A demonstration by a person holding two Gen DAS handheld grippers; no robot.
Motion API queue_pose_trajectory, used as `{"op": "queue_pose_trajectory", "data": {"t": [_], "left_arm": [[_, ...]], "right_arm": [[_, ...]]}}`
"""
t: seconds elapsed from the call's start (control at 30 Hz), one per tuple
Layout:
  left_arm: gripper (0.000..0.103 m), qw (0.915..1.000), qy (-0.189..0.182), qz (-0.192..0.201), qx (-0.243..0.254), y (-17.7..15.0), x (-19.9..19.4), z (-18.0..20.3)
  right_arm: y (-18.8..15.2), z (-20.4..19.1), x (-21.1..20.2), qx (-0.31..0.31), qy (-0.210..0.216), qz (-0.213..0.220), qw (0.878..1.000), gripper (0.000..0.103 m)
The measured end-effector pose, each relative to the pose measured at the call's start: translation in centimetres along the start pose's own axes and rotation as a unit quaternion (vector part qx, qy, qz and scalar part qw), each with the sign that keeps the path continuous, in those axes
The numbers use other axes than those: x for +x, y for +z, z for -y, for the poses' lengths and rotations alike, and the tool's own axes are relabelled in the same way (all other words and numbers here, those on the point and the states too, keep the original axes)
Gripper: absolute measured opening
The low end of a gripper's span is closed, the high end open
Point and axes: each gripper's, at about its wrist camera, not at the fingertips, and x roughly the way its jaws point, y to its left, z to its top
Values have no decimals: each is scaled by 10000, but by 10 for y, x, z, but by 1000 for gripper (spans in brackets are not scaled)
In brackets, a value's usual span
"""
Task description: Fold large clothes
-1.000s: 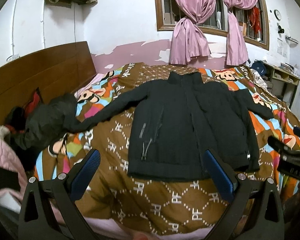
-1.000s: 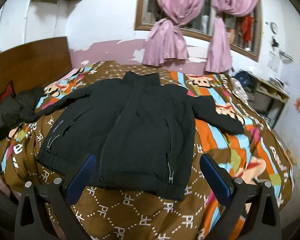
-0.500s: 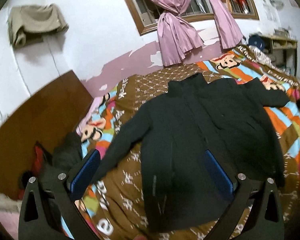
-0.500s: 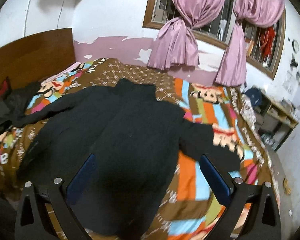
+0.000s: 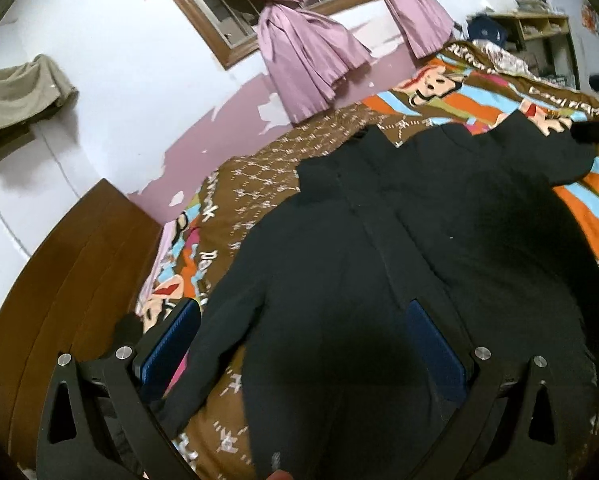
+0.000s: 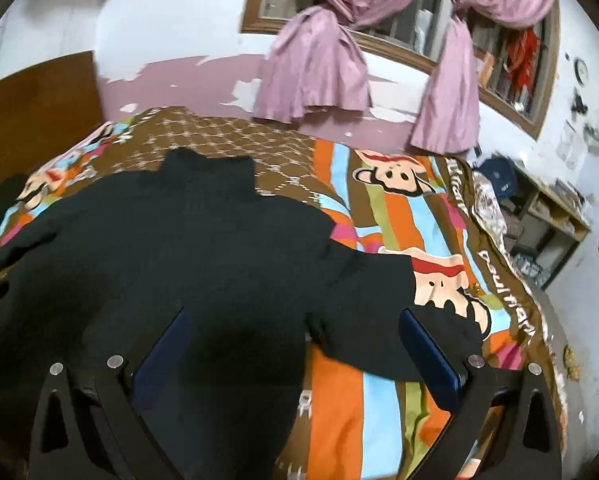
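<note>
While a second ago both hung back, the left gripper (image 5: 301, 346) and right gripper (image 6: 295, 350), spread wide, now hover close over the black jacket (image 5: 379, 280) on the bed (image 6: 383, 392).

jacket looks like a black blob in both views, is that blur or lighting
Mostly lighting: in the left wrist view the jacket still shows its front seam, darkening below; in the right wrist view it is featureless, and the curtains are motion-smeared.

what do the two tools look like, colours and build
Both match: the left tool and right tool each have two black, angular fingers with triangular cut-outs, silver round screw heads near the pads, and flat blue pads on the inner faces. No cables, markings or sleeves show.
</note>
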Motion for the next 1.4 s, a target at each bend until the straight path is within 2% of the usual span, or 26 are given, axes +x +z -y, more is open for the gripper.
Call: {"op": "queue_pose_trajectory", "data": {"t": [0.17,0.37,0.6,0.7,0.77,0.87,0.97,1.1,1.17,1.23,1.27,1.33,1.37,1.4], "left_arm": [[101,9997,-104,-213,73,13,61,24],[101,9993,-179,-318,123,26,119,52],[101,9984,-447,-347,-10,43,177,84],[101,9977,-583,-318,-143,54,200,99],[101,9977,-589,-242,-233,62,213,108],[101,9976,-388,-374,-445,77,233,118],[101,9938,-602,-463,-812,86,244,121],[101,9917,-777,-373,-952,104,252,131],[101,9922,-866,-306,-845,107,252,139],[101,9940,-802,-296,-683,107,254,148],[101,9950,-738,-323,-596,107,256,152],[101,9958,-673,-347,-523,106,259,157],[102,9956,-689,-348,-540,106,261,157],[102,9947,-752,-371,-594,106,264,155]], "right_arm": [[-7,31,52,433,-86,-125,9989,103],[-28,75,93,999,-48,-300,9945,103],[-66,156,147,2306,-46,-560,9714,103],[-85,188,158,2743,-187,-585,9597,103],[-99,208,161,3149,-203,-659,9466,103],[-120,237,161,3738,-563,-700,9231,103],[-138,260,159,4237,-694,-755,9000,103],[-163,290,173,4929,-357,-896,8647,103],[-176,302,185,5337,-49,-984,8399,102],[-185,308,188,5601,79,-938,8231,79],[-187,309,189,5646,89,-949,8199,56],[-185,310,185,5666,175,-880,8191,37],[-180,309,179,5625,158,-793,8228,21],[-174,309,173,5558,104,-707,8282,14]]}}
